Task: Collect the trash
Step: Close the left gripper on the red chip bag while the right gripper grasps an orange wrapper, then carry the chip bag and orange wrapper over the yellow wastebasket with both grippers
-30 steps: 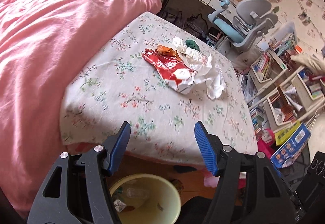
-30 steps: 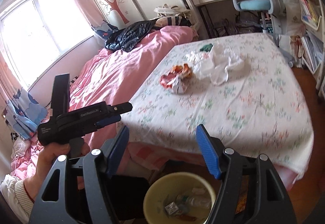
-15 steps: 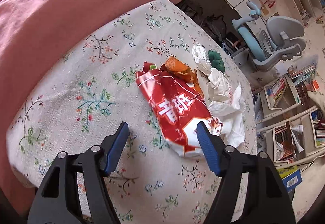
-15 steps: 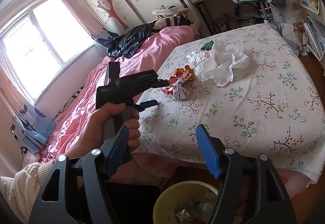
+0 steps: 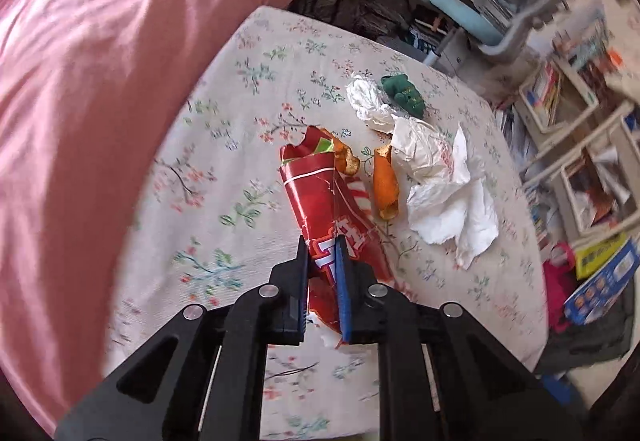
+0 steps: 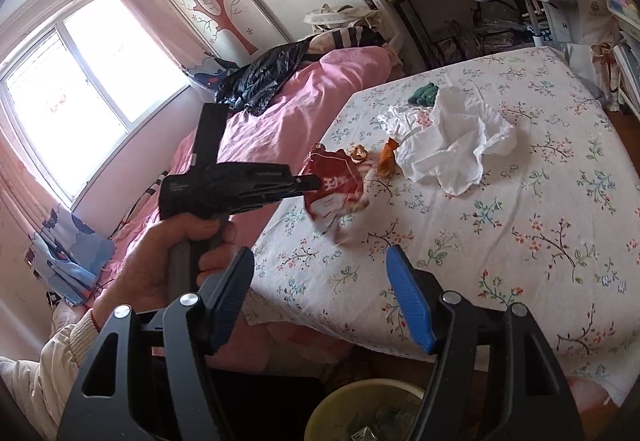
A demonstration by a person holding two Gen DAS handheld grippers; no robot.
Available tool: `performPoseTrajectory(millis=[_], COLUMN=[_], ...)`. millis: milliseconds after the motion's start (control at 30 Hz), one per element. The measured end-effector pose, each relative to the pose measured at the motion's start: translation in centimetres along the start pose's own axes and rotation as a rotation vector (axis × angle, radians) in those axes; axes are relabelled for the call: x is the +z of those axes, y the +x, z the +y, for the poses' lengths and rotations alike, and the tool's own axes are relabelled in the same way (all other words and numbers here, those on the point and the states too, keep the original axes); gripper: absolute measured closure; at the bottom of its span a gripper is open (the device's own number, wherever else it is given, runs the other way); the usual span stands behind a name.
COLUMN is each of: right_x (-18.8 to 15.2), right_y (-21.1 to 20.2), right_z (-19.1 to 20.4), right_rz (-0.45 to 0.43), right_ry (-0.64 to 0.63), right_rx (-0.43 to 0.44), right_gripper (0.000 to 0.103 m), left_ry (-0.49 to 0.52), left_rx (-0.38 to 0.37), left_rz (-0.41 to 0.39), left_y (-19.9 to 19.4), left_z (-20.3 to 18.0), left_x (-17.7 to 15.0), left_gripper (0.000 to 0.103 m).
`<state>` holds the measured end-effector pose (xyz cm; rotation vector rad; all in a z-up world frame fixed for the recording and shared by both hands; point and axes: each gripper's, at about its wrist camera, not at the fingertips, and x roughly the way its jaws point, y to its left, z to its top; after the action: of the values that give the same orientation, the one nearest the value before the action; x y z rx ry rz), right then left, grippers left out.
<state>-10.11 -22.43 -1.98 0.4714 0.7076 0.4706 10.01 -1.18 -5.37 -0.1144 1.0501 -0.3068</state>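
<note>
The left gripper (image 5: 322, 253) is clamped on the near end of a red snack bag (image 5: 320, 201), which lies on the floral-sheeted bed (image 5: 224, 169). Orange peel (image 5: 385, 183) and crumpled white paper (image 5: 444, 185) are seen just beside it. The right gripper (image 6: 320, 281) is held with jaws apart above a yellow bin (image 6: 332, 407).

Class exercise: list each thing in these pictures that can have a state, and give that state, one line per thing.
Left claw: shut on the red snack bag.
Right claw: open, holding nothing.
Red snack bag: torn open, crumpled, gripped at its near end.
White tissues: crumpled, lying on the bed.
Orange peel: curled, lying loose.
Yellow bin: open, some trash inside.
</note>
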Motion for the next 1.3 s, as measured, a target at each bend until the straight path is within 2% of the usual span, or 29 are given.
performPoseTrajectory(millis=[33, 100, 233, 267, 367, 500, 667, 700, 733, 767, 933, 1067, 1300], right_x=[0.6, 2.1, 5.3, 6.0, 8.0, 9.7, 9.9, 9.9, 9.9, 9.8, 9.3, 7.8, 4.7], right_y=[0.5, 1.8, 6.2, 7.6, 12.8, 18.9, 23.4, 24.0, 24.4, 24.4, 22.1, 17.9, 10.0], right_z=[0.2, 0.8, 1.9, 2.0, 1.8, 1.0, -0.3, -0.9, -1.3, -1.6, -1.1, 0.9, 1.8], right_rz=[0.008, 0.019, 0.053, 0.069, 0.138, 0.228, 0.304, 0.317, 0.326, 0.32, 0.286, 0.243, 0.193], right_ry=[-0.016, -0.065, -0.171, -0.187, -0.248, -0.294, -0.352, -0.344, -0.335, -0.337, -0.312, -0.331, -0.244], right_rx=[0.0, -0.008, -0.025, -0.031, -0.087, -0.158, -0.279, -0.294, -0.304, -0.315, -0.273, -0.21, -0.129], right_gripper=[0.037, 0.037, 0.037, 0.04, 0.052, 0.059, 0.064, 0.067, 0.076, 0.083, 0.085, 0.085, 0.085], left_ry=[0.066, 0.101, 0.048, 0.048, 0.035, 0.04, 0.053, 0.064, 0.082, 0.093, 0.125, 0.072, -0.003], left_rx=[0.056, 0.145, 0.184, 0.195, 0.184, 0.18, 0.178, 0.183, 0.19, 0.196, 0.183, 0.15, 0.04], left_rz=[-0.016, -0.035, -0.024, -0.025, -0.037, -0.049, -0.019, -0.01, 0.002, 0.009, 0.002, -0.055, -0.175], left_y=[-1.0, -2.3, -2.9, -3.0, -3.4, -3.6, -2.9, -2.6, -2.3, -2.0, -1.7, -3.3, -6.7], left_z=[0.1, 1.1, 4.1, 4.4, 5.0, 5.5, 5.5, 5.2, 4.9, 4.6, 3.5, 4.1, 4.3], left_x=[0.0, -0.1, 0.1, 0.2, 0.7, 0.8, 0.9, 0.8, 0.7, 0.6, 0.2, 0.2, -0.8], left_gripper=[0.091, 0.091, 0.091, 0.091, 0.091, 0.091, 0.091, 0.091, 0.091, 0.091, 0.091, 0.092, 0.092])
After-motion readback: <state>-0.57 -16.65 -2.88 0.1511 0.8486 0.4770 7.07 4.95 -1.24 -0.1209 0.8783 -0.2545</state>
